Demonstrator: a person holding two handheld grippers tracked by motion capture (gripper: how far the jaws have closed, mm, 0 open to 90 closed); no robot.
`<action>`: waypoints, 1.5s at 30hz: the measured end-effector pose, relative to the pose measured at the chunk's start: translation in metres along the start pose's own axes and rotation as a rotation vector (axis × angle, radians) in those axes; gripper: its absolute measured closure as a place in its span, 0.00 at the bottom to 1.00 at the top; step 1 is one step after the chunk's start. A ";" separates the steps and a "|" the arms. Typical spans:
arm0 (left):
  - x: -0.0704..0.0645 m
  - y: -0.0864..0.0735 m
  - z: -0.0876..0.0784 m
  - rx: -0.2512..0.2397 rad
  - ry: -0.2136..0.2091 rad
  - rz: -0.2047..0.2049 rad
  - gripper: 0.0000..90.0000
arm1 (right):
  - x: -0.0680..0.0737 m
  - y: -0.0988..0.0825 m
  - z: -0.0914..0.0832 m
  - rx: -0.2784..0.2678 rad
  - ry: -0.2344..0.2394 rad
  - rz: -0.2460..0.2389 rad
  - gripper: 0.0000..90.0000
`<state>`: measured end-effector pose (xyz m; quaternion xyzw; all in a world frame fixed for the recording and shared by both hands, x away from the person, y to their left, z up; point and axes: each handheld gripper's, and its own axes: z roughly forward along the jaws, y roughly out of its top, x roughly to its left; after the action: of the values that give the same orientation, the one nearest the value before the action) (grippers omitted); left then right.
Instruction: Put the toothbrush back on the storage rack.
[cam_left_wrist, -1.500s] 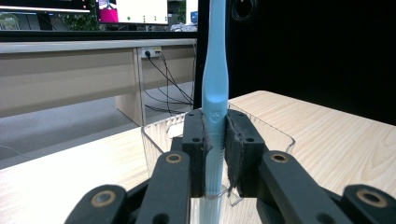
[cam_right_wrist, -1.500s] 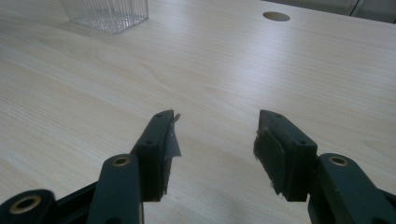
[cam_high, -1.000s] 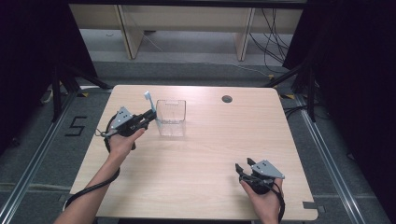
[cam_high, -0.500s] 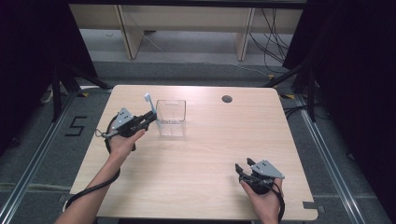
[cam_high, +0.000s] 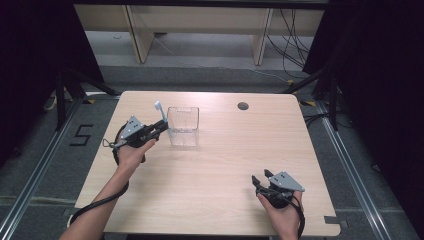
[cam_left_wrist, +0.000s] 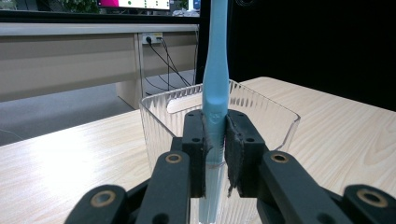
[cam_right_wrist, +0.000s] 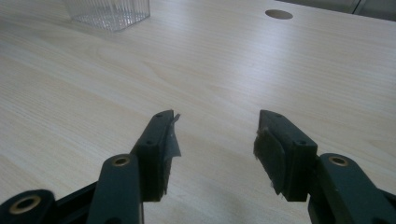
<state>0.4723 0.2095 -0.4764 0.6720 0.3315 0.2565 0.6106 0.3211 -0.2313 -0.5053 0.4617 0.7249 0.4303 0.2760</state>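
Toothbrush (cam_left_wrist: 215, 70) upright, clamped in our left gripper (cam_left_wrist: 215, 140) just beside clear ribbed bin (cam_high: 183, 126); right gripper (cam_right_wrist: 217, 140) empty, jaws apart. Next, prob.: lift over rim, release.

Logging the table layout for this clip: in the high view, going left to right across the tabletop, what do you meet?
left gripper clamping the toothbrush → clear container → round hole in the table → right gripper, jaws open

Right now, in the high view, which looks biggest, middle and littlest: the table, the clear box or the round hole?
1. table
2. clear box
3. round hole
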 end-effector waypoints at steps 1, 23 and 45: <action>0.000 0.000 0.000 0.001 0.000 0.001 0.86 | 0.000 0.000 0.000 0.001 -0.001 -0.002 0.53; 0.001 -0.004 0.001 0.033 0.004 -0.015 0.85 | -0.003 0.000 0.001 -0.004 -0.003 -0.039 0.53; -0.002 0.000 -0.006 0.040 0.033 -0.020 0.58 | -0.001 0.000 0.002 0.001 0.008 -0.022 0.53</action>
<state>0.4667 0.2116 -0.4760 0.6763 0.3530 0.2547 0.5942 0.3228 -0.2314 -0.5063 0.4522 0.7312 0.4287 0.2775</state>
